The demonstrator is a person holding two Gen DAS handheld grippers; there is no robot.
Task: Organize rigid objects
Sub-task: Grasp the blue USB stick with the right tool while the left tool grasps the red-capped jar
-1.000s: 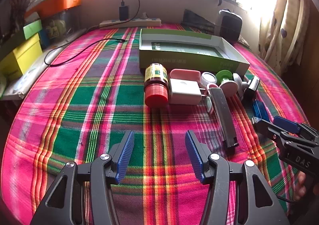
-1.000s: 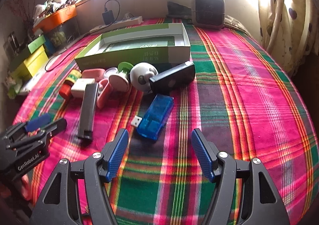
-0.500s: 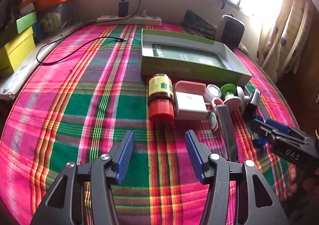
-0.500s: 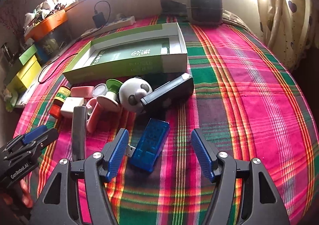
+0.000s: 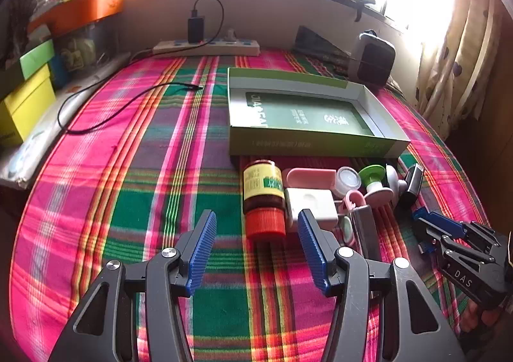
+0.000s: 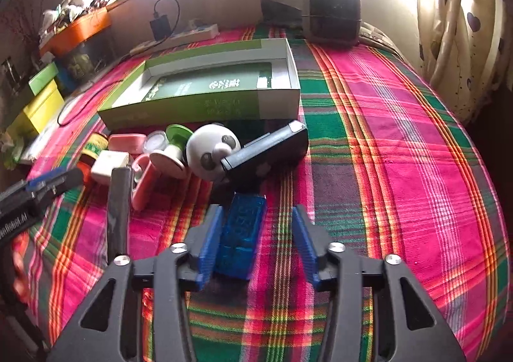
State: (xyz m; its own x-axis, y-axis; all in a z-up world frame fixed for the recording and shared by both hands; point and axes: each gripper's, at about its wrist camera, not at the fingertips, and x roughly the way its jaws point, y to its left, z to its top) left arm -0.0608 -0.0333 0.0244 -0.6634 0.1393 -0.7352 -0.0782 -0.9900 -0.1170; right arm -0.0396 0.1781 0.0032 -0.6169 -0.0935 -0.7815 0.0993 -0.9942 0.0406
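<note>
A green open box (image 5: 307, 115) (image 6: 205, 92) lies on the plaid cloth. Small objects lie in a row in front of it: a red-capped jar (image 5: 263, 198), a white charger block (image 5: 310, 206), a pink case (image 5: 309, 177), a panda ball (image 6: 211, 152), a black device (image 6: 266, 153) and a grey bar (image 6: 119, 201). My left gripper (image 5: 255, 249) is open, its fingertips just short of the jar's cap. My right gripper (image 6: 256, 240) is open around a blue translucent card reader (image 6: 242, 233), which lies against the left finger.
A power strip with a charger (image 5: 206, 47) and a black cable (image 5: 121, 105) lie at the back left. Yellow and green boxes (image 5: 22, 99) stand at the left edge. A small heater (image 6: 332, 19) stands at the back right, curtains beside it.
Both grippers have moved forward. The left has closed in on the jar. The right has come down over the blue card reader, which now lies between its fingers.
</note>
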